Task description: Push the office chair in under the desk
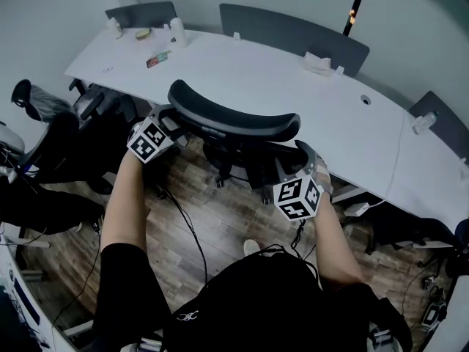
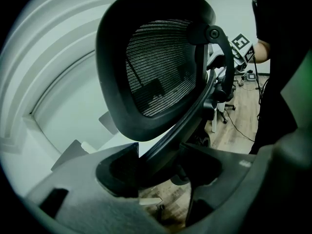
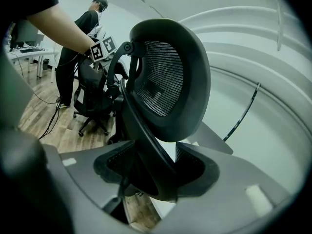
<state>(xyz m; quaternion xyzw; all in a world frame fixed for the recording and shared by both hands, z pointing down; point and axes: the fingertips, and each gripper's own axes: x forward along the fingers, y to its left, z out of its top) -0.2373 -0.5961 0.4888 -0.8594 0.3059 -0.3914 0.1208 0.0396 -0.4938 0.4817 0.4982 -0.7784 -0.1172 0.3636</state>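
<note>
The left tongs [image 1: 172,123] [image 2: 158,162] are clenched on a black back-frame bar of the chair [image 1: 234,119], on its left side. The right tongs [image 1: 297,160] [image 3: 156,172] grasp the matching bar on its right side. In each gripper view the bar fills the gap between the 2 jaws and rises to the mesh headrest [image 2: 156,67] [image 3: 168,77] just above.

The chair stands between the 2 tongs, upright, its back to the person and its front toward the bench [image 1: 293,94]. The headrest's long axis runs left to right, roughly along the bench's near edge, and in the head view it overlaps that edge. It hides the seat, so I cannot tell how much of the chair is under the bench. Its castors [image 1: 218,179] rest on the wood floor [image 1: 220,218].

The bench is long and white, with small items at its far left end and a white box [image 1: 319,63] right of the middle. Grey panels [image 1: 293,31] stand behind it. A second black chair [image 1: 95,108] sits at the left, and cables [image 1: 187,226] trail over the floor.
</note>
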